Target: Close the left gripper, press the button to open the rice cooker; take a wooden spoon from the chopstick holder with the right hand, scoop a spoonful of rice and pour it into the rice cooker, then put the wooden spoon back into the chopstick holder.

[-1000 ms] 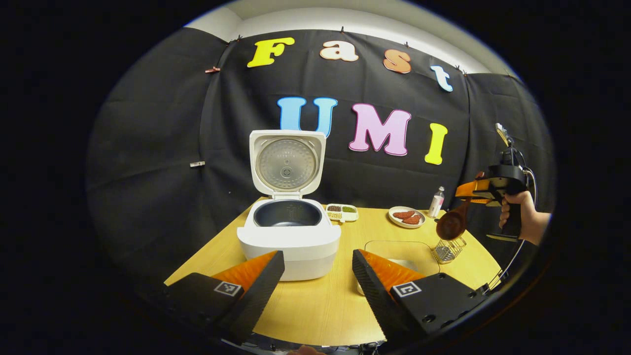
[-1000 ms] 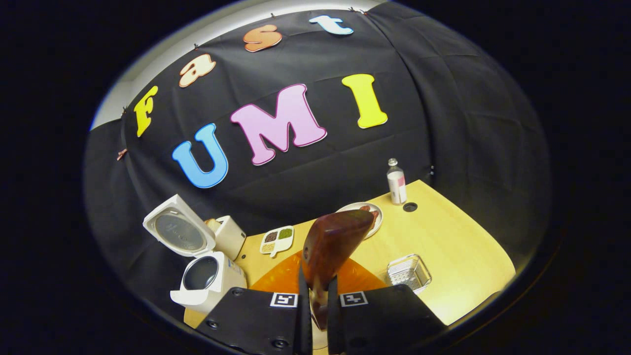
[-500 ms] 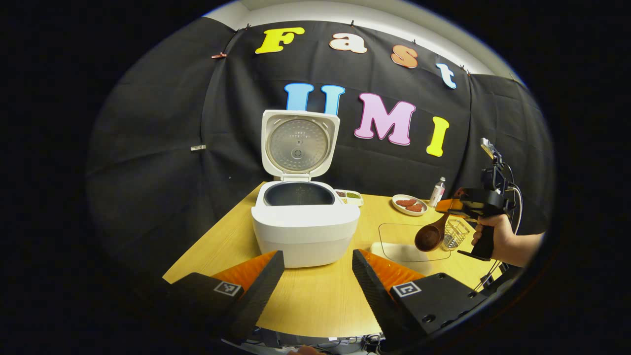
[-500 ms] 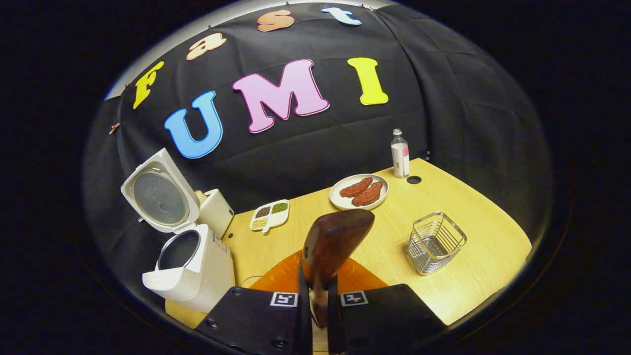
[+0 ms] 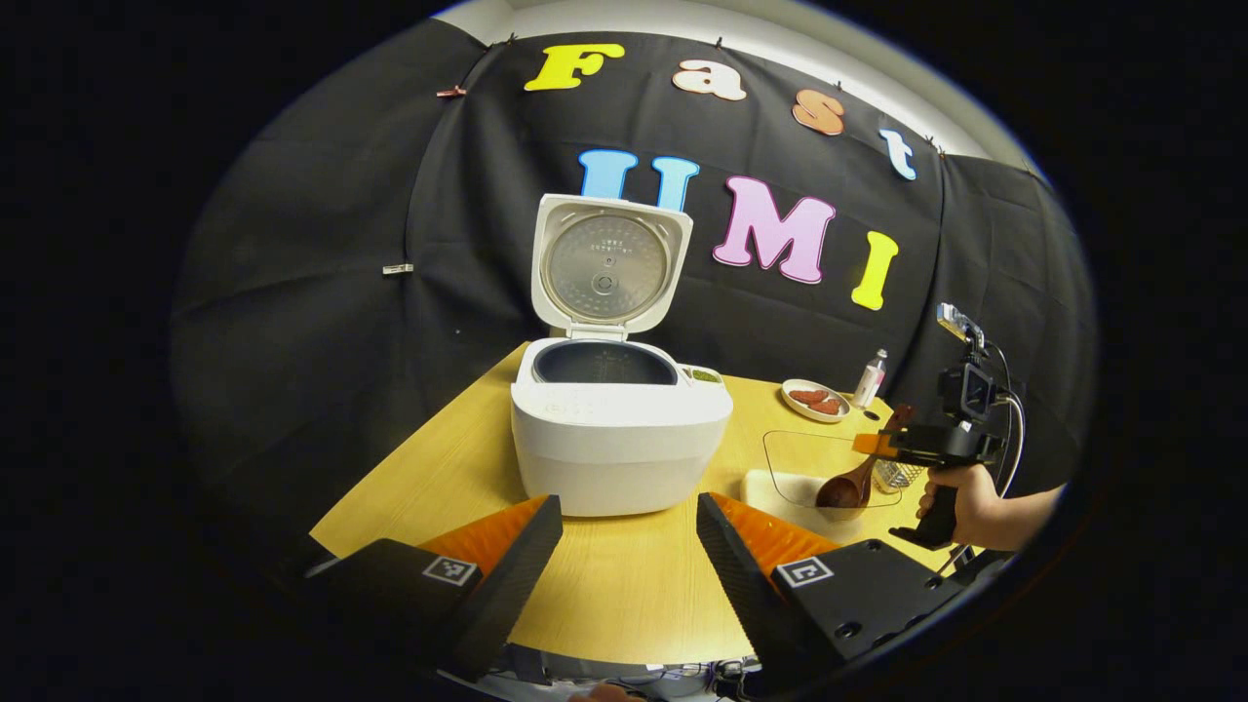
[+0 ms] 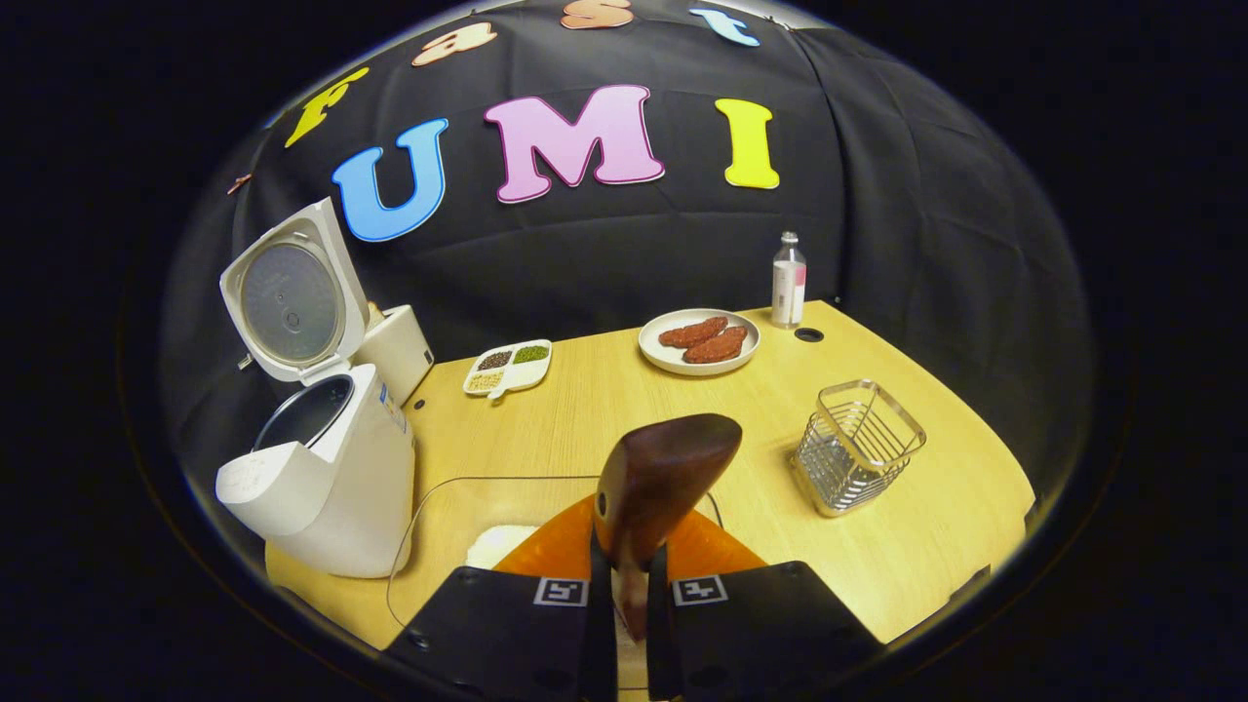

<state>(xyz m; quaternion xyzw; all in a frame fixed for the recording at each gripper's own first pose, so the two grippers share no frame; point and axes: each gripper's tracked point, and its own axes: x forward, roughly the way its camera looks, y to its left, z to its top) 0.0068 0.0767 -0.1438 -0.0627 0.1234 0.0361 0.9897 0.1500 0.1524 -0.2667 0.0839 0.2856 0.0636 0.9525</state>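
The white rice cooker [image 5: 620, 439] [image 6: 327, 468] stands on the wooden table [image 5: 624, 585] with its lid [image 5: 606, 265] up and its dark inner pot bare. My left gripper [image 5: 629, 546] hangs open in front of it, nothing between its fingers. My right gripper [image 6: 629, 604] is shut on the handle of the brown wooden spoon [image 6: 658, 478] [image 5: 846, 487]. In the left gripper view the spoon's bowl dips into the clear container [image 5: 829, 468] holding white rice [image 6: 502, 544]. The wire chopstick holder [image 6: 856, 446] [image 5: 897, 475] stands to the right of the spoon.
At the back of the table sit a plate of red-brown patties [image 6: 699, 341], a small bottle [image 6: 788, 283] and a divided dish of grains [image 6: 507, 366]. A hand [image 5: 970, 492] holds the right gripper at the table's right edge.
The right gripper has come down and leftward with the spoon, from above the chopstick holder to the rice container. The left gripper view has dropped lower and nearer the cooker.
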